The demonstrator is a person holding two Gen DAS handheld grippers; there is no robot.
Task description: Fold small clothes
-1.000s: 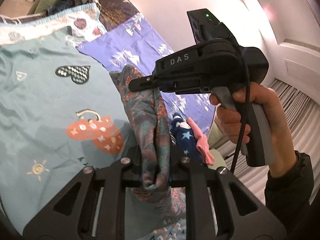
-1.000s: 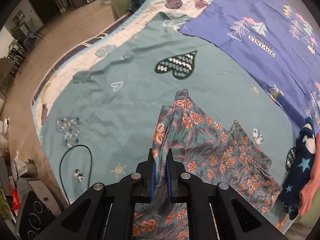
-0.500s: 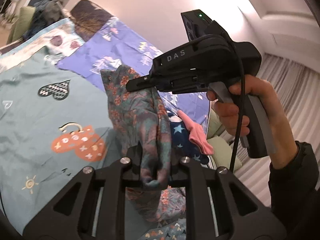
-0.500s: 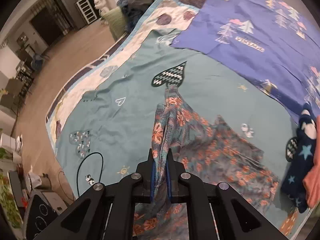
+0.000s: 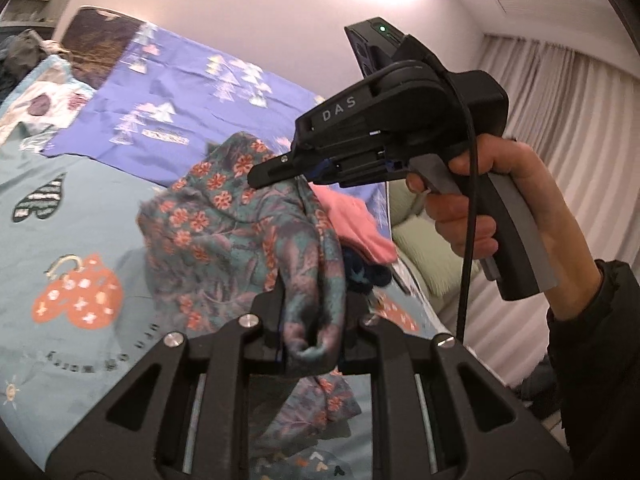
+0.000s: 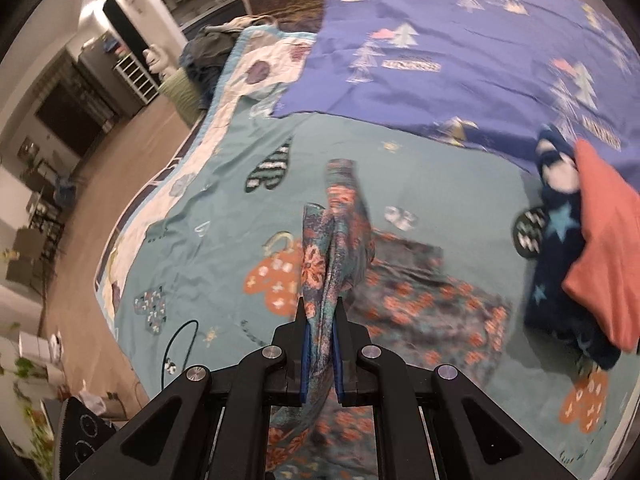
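A small teal garment with an orange flower print (image 5: 224, 236) hangs in the air over the bed, held at two places. My left gripper (image 5: 314, 312) is shut on a bunched fold of it. In the left wrist view my right gripper (image 5: 296, 174), in a person's hand (image 5: 472, 208), pinches the cloth higher up. In the right wrist view my right gripper (image 6: 320, 336) is shut on an edge of the floral garment (image 6: 340, 232), whose lower part (image 6: 420, 304) trails on the teal bedspread (image 6: 440, 176).
A folded dark blue star-print piece (image 6: 560, 256) with a pink piece (image 6: 604, 256) on top lies at the right bed edge. A purple sheet (image 6: 460, 40) covers the far side. Clothes are piled (image 6: 216, 44) at the far left corner. Floor and furniture lie left.
Both grippers have lifted the floral garment and carried it sideways across the bed toward the folded pile. More of the cloth hangs free now. Both grips stay the same.
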